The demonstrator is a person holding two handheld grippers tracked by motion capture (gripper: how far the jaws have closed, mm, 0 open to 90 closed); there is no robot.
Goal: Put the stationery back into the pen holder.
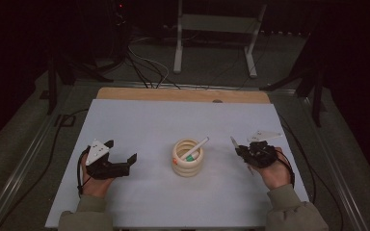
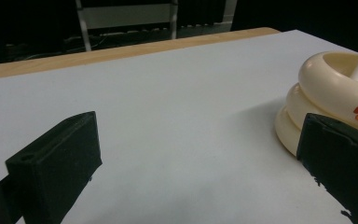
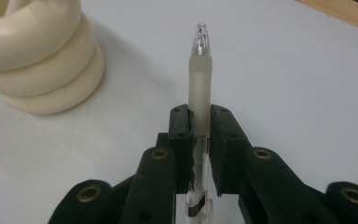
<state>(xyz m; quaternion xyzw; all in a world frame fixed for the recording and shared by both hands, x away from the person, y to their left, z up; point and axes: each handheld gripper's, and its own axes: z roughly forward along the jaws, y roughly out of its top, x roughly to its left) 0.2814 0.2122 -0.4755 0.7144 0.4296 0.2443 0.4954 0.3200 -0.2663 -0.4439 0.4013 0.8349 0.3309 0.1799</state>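
Dark room beyond, cables and a white metal stand (image 1: pixel 217 29) on the floor behind. White sheet (image 1: pixel 139 120) across a wooden table (image 1: pixel 183 94), and dead centre a cream holder of stacked rings (image 1: pixel 188 158) with a white marker (image 1: pixel 195 148) leaning out of it, green band on the barrel, tip angled up to the right.

Left gripper (image 1: pixel 123 155) low on the left side, held in the left hand (image 1: pixel 96 183), jaws spread wide and gripping nothing; from the left gripper view, stacked rings (image 2: pixel 328 100) just beside the right-hand jaw, orange mark on the side.

Right gripper (image 1: pixel 243 150) on the right, held in the right hand (image 1: pixel 274 173), clamped on a clear pen (image 3: pixel 200 88) — frosted grip, tip poking forward past the jaws, pointing up-left on the table. Holder (image 3: pixel 37 56) near, not touching.
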